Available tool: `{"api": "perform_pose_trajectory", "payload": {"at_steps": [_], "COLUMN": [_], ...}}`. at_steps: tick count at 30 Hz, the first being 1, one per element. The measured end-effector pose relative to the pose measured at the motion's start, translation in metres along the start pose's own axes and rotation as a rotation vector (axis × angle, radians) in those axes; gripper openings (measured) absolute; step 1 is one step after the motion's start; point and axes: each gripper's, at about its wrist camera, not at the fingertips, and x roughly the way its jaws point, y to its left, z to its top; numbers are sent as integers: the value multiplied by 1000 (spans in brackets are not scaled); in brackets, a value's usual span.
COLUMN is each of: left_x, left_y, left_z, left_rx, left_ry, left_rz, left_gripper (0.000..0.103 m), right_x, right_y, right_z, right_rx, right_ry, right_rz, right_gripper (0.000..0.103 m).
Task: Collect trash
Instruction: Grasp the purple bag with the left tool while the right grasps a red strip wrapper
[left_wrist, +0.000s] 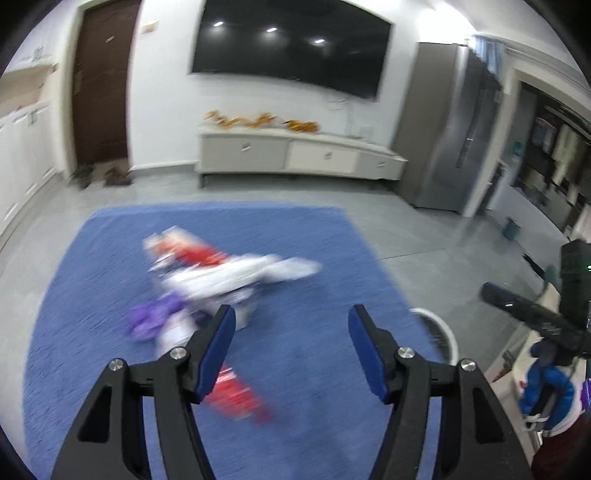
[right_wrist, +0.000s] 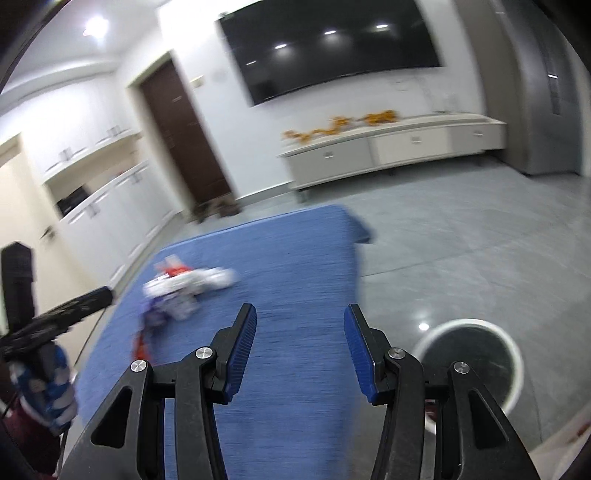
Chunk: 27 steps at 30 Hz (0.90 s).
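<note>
A blurred heap of trash wrappers (left_wrist: 221, 280), white, red and purple, lies on a blue cloth-covered table (left_wrist: 314, 240). A red wrapper (left_wrist: 240, 398) lies nearer, below my left gripper (left_wrist: 291, 323), which is open and empty above the table. In the right wrist view the same heap (right_wrist: 184, 284) lies left of and beyond my right gripper (right_wrist: 300, 319), which is open and empty above the blue table (right_wrist: 295, 258). A round white bin with a black liner (right_wrist: 469, 365) stands on the floor to the right of the table; its rim shows in the left wrist view (left_wrist: 439, 332).
A white TV cabinet (left_wrist: 295, 155) stands against the far wall under a wall TV (left_wrist: 291, 48). A brown door (left_wrist: 99, 85) is at the left, a grey fridge (left_wrist: 450, 129) at the right. Grey tiled floor (right_wrist: 461, 240) surrounds the table.
</note>
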Motion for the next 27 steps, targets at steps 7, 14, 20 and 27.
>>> {"api": "perform_pose_trajectory", "payload": {"at_steps": [7, 14, 20, 27], "left_x": [-7, 15, 38, 63], "left_y": [99, 152, 164, 146], "left_z": [-16, -24, -21, -9], "left_rx": [-97, -169, -182, -107], "left_ry": [36, 64, 81, 103], "left_rz": [81, 88, 46, 8], "left_gripper": [62, 62, 62, 62], "right_x": [67, 140, 197, 207], "right_y": [108, 184, 207, 201], "right_z": [-13, -33, -42, -56], "right_rx": [-130, -240, -277, -273], "right_ry": [174, 332, 440, 515], "right_rz": [254, 391, 401, 448], "right_gripper": [49, 49, 48, 6]}}
